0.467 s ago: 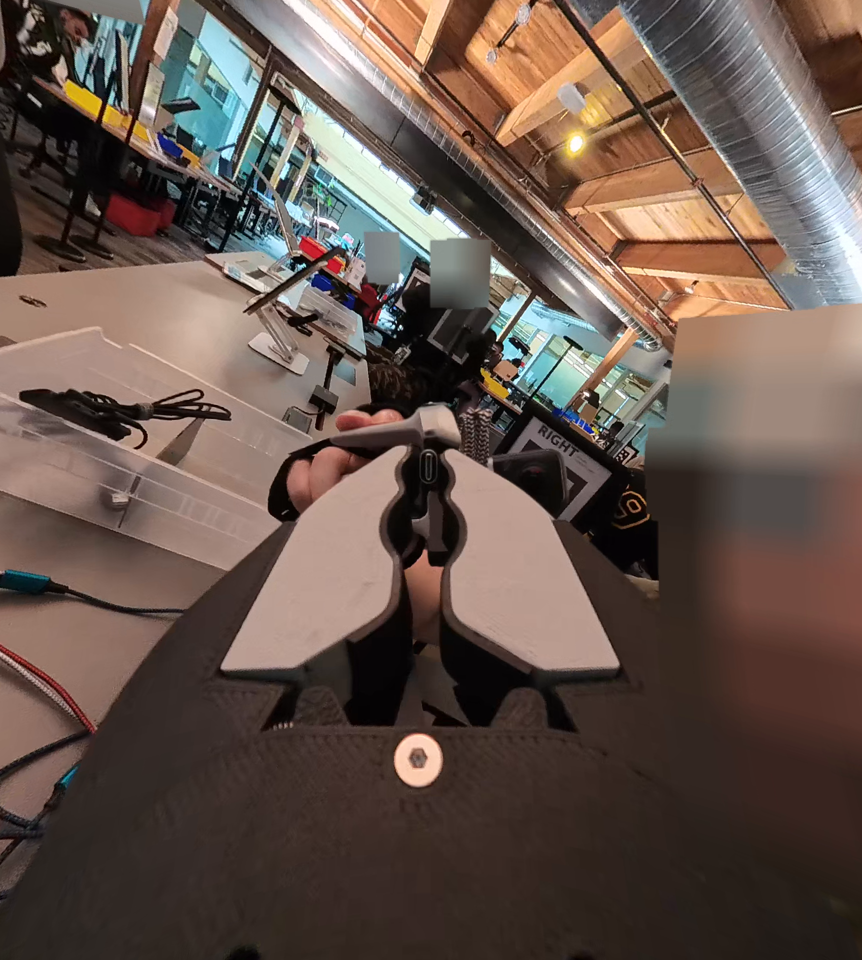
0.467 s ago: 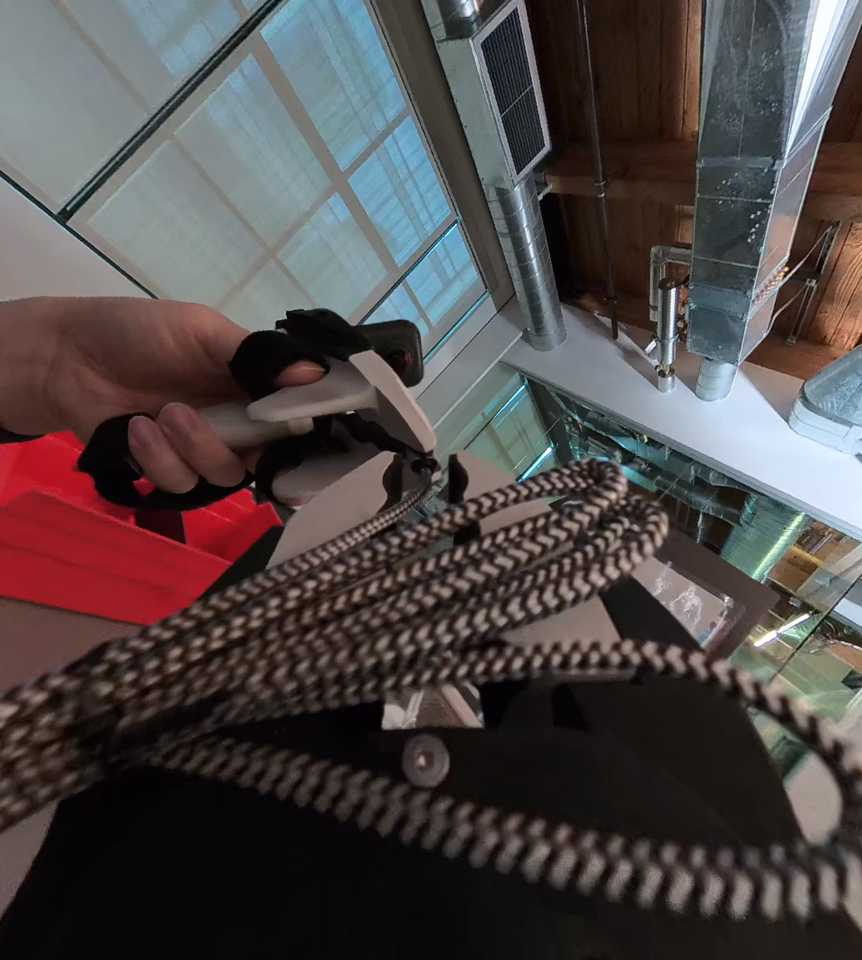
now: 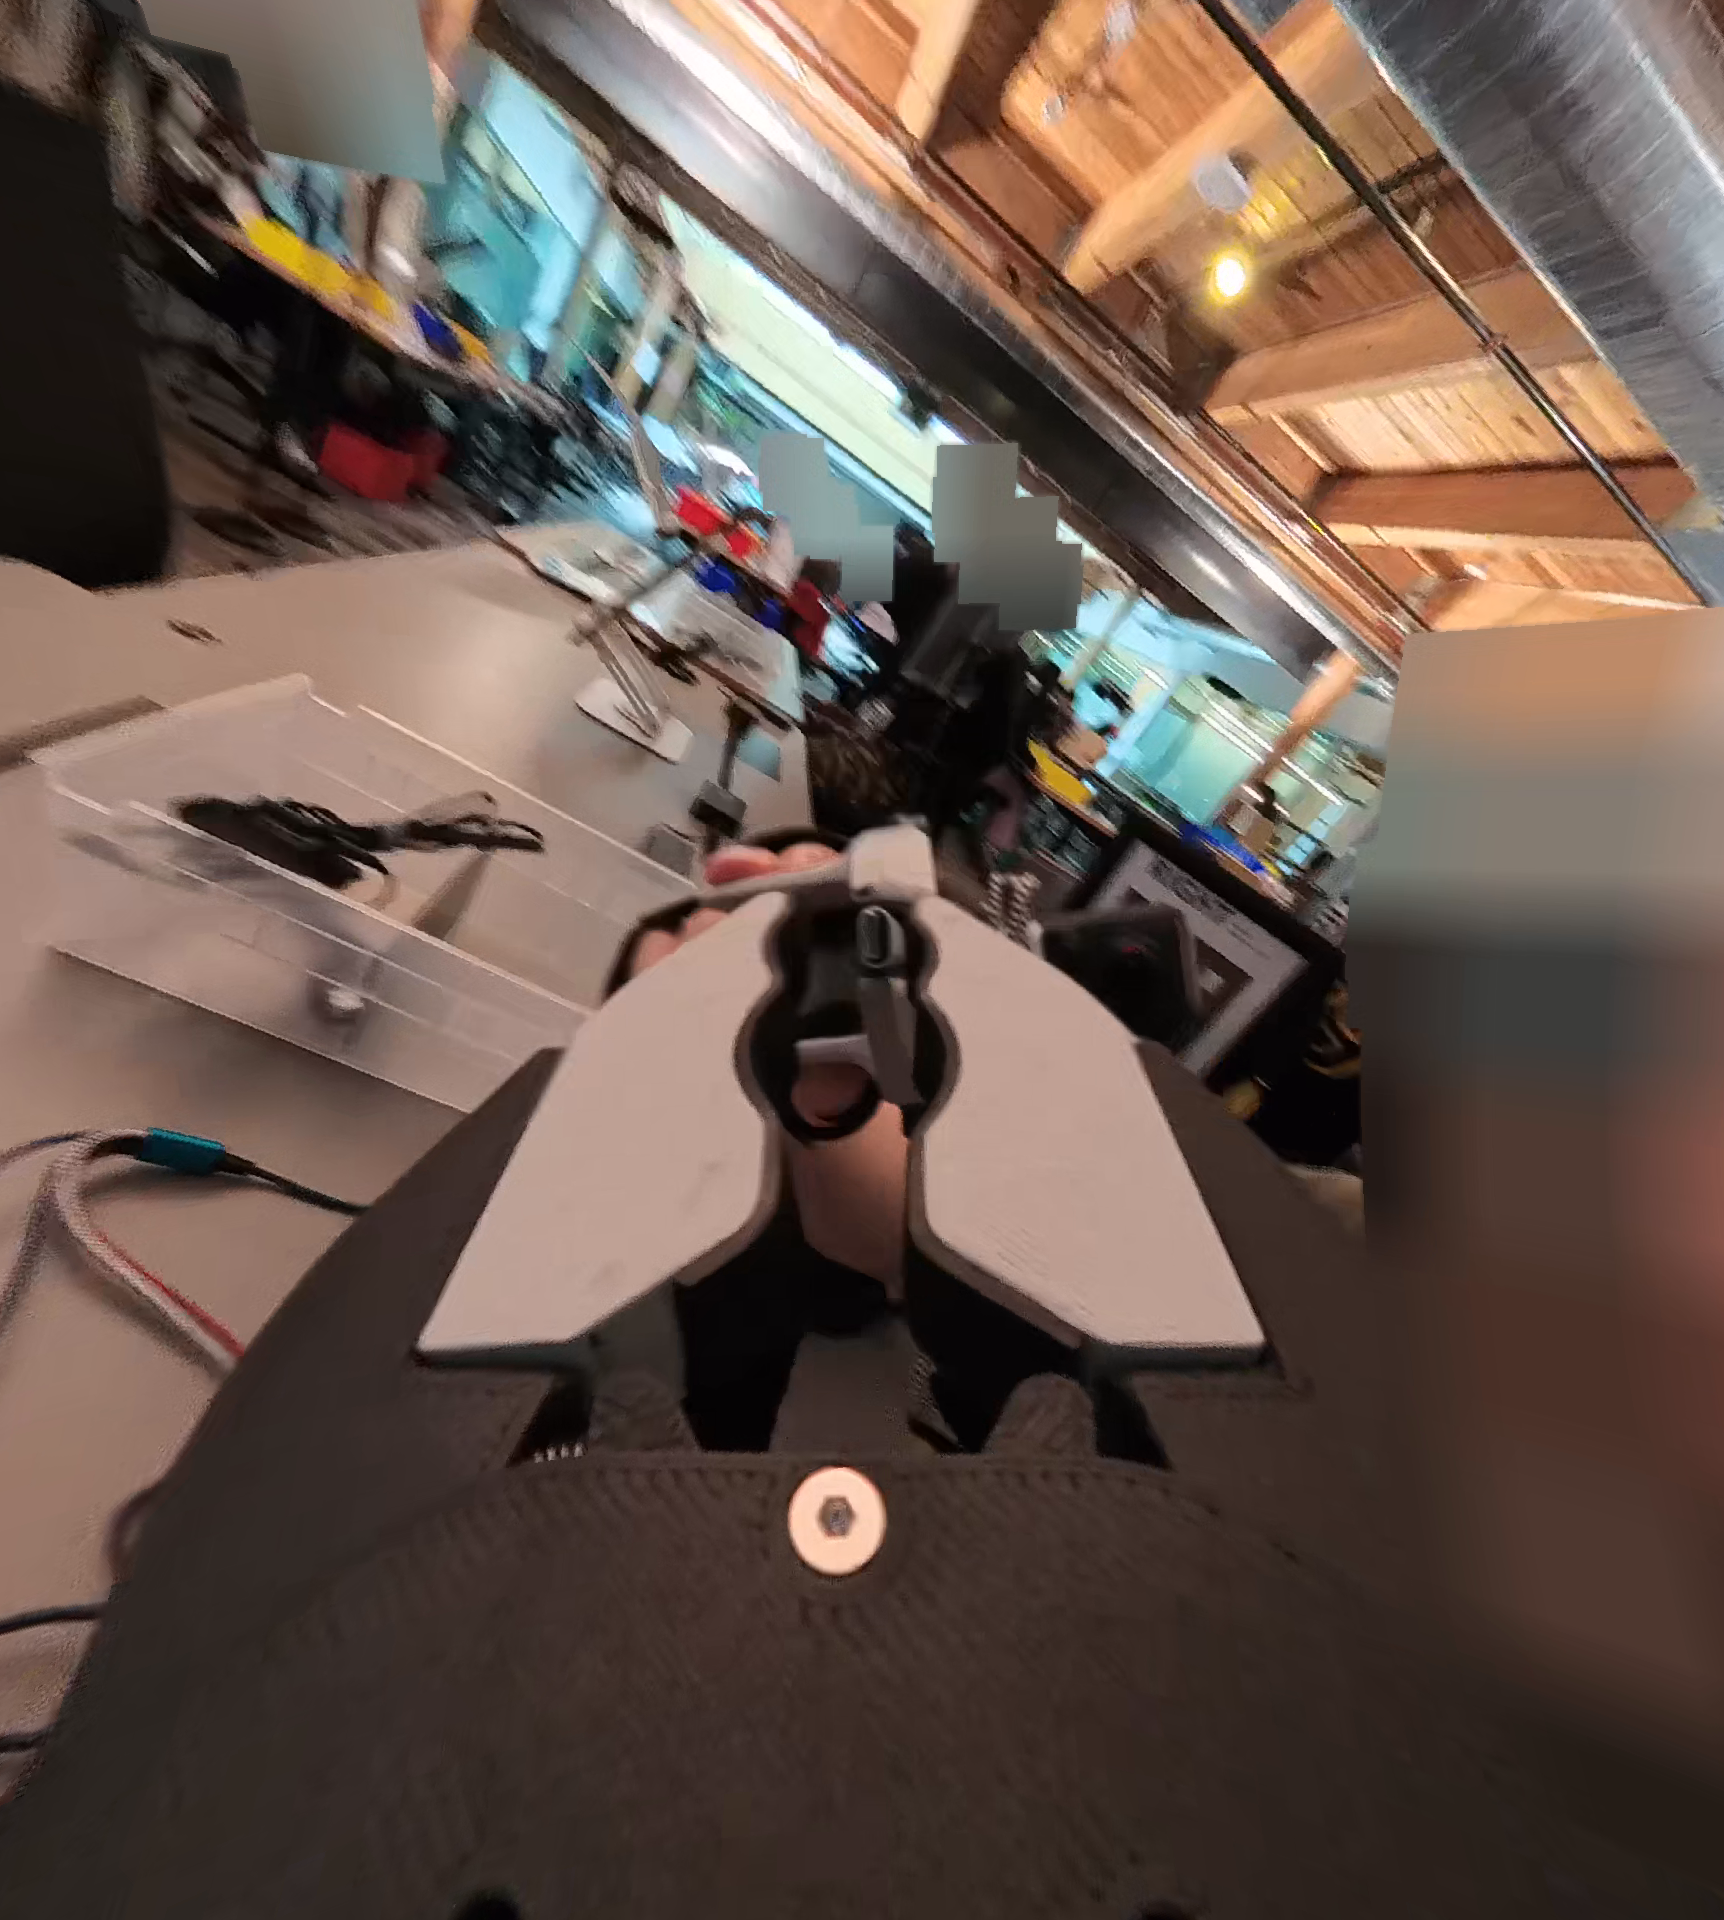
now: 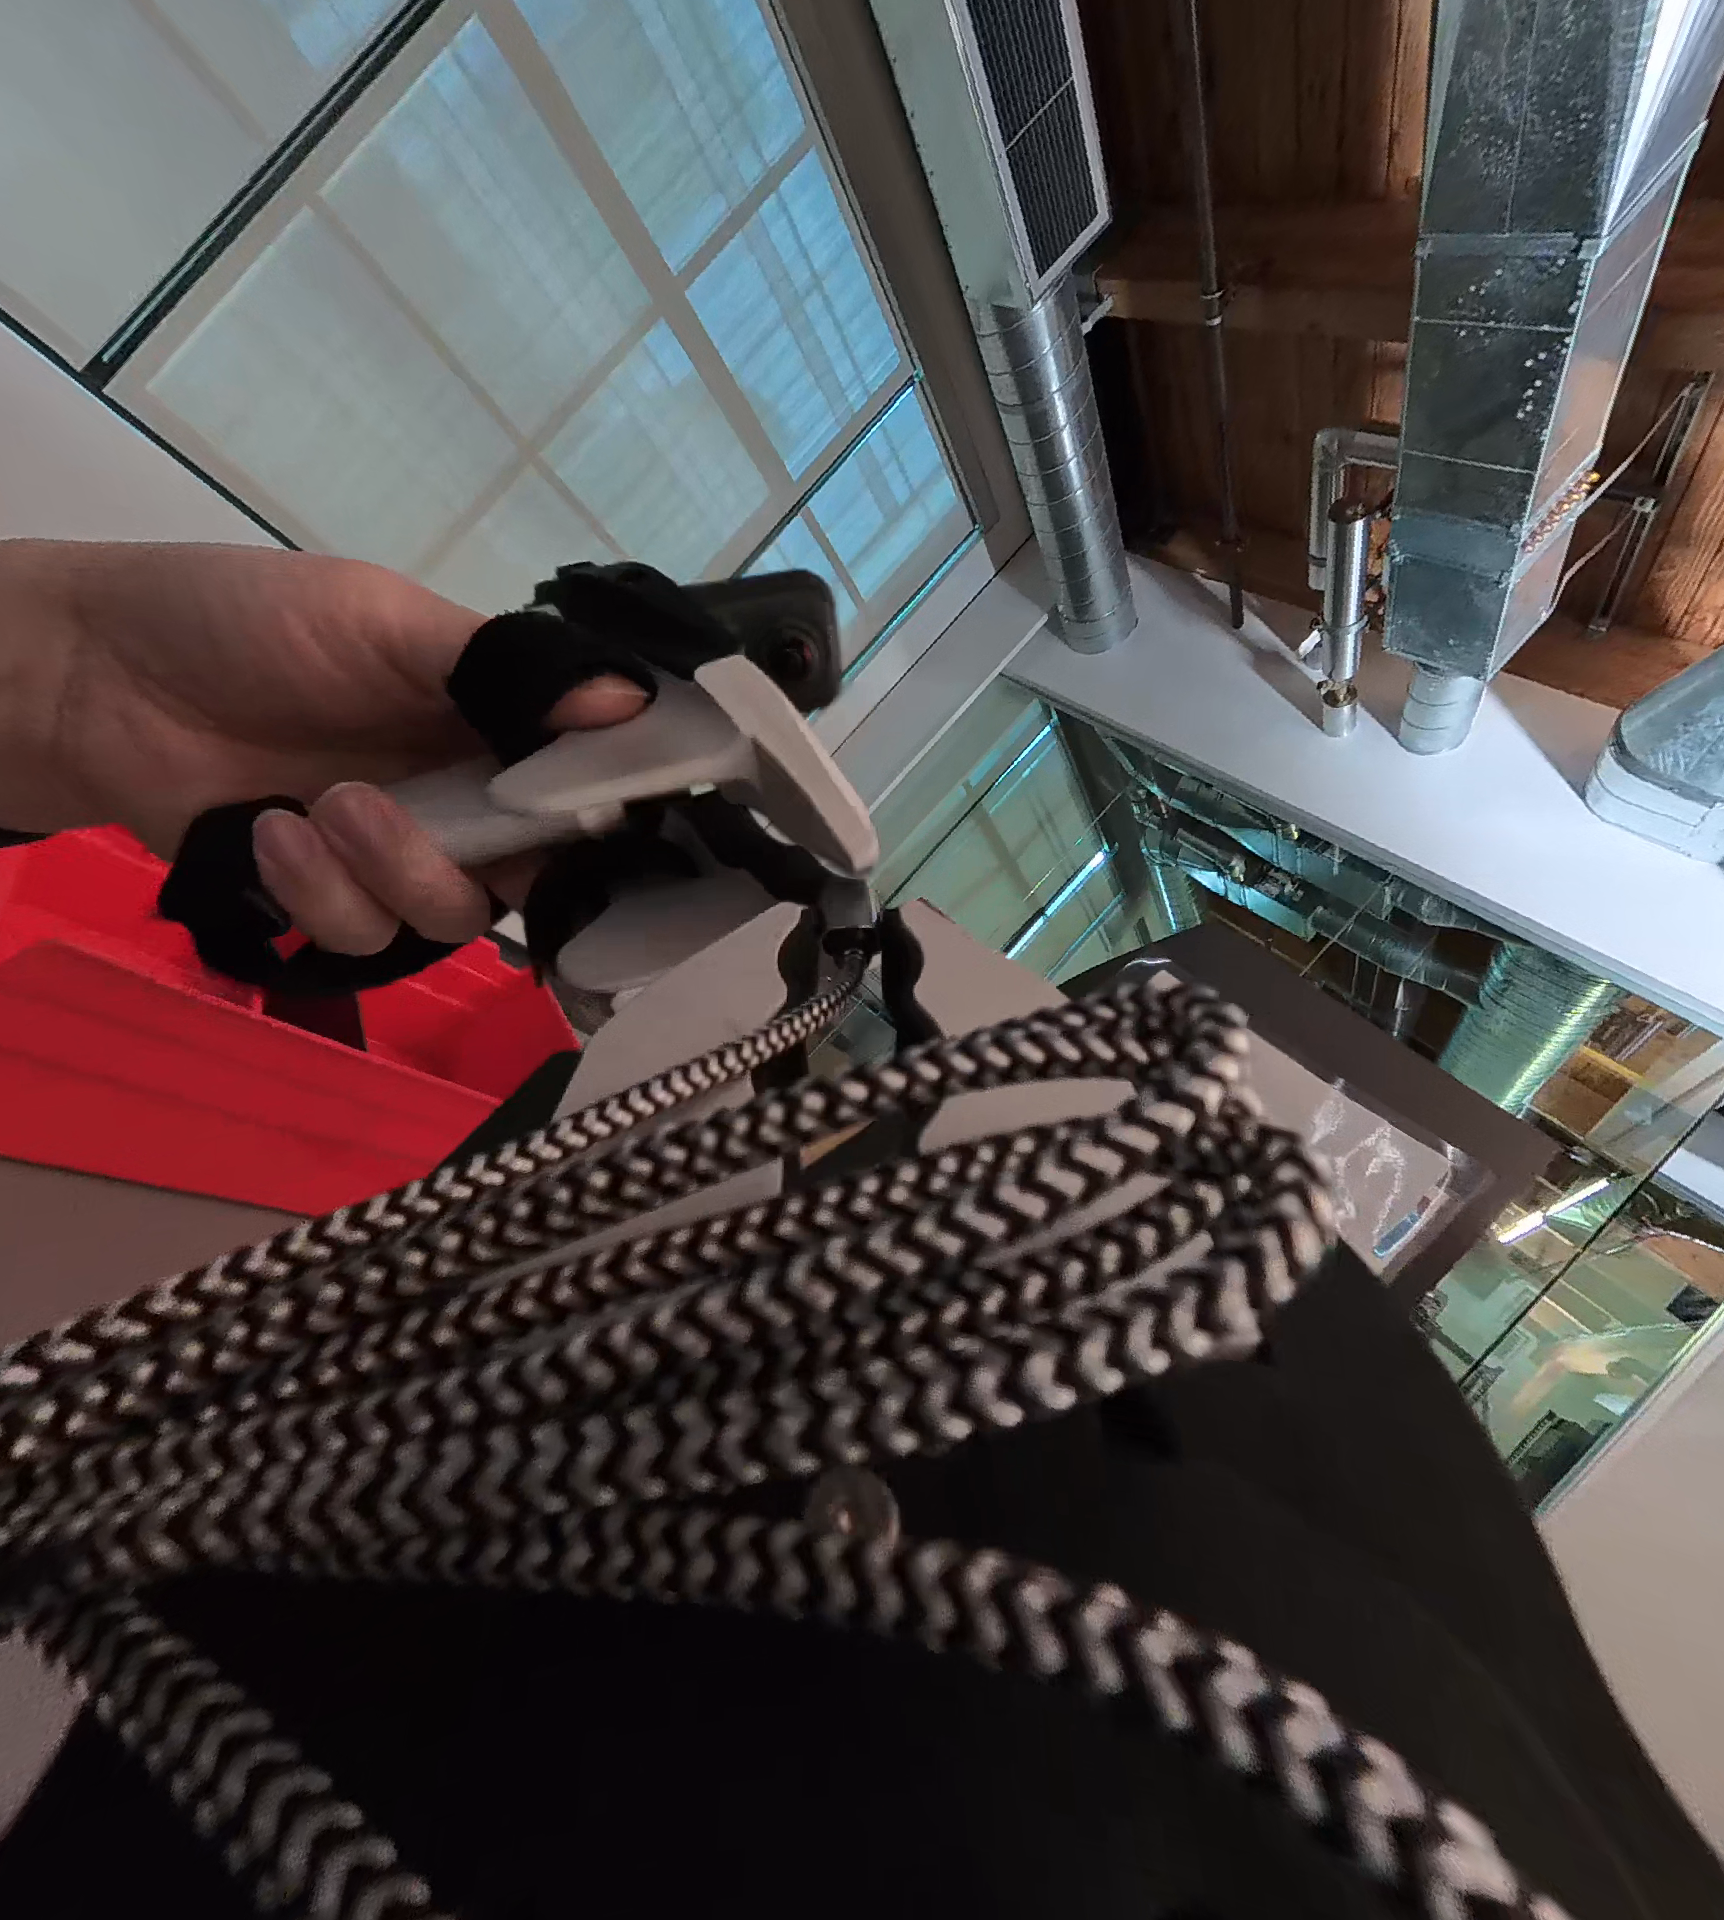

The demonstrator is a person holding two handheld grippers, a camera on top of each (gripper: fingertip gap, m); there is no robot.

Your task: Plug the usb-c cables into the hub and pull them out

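Up in the air, the left gripper [image 3: 863,961] pinches the grey hub [image 3: 884,982]; the right gripper [image 4: 842,951] clamps a braided cable [image 4: 733,1247] just at its plug. Dangling loops could snag and tug the plug askew.

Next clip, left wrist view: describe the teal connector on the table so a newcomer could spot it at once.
Find the clear plastic tray on the grey table, left of the left wrist view. Nearer the camera than the tray lies a short teal connector, between a pale braided cable and a thin dark lead. Its bright teal sleeve sets it apart from those duller cables.
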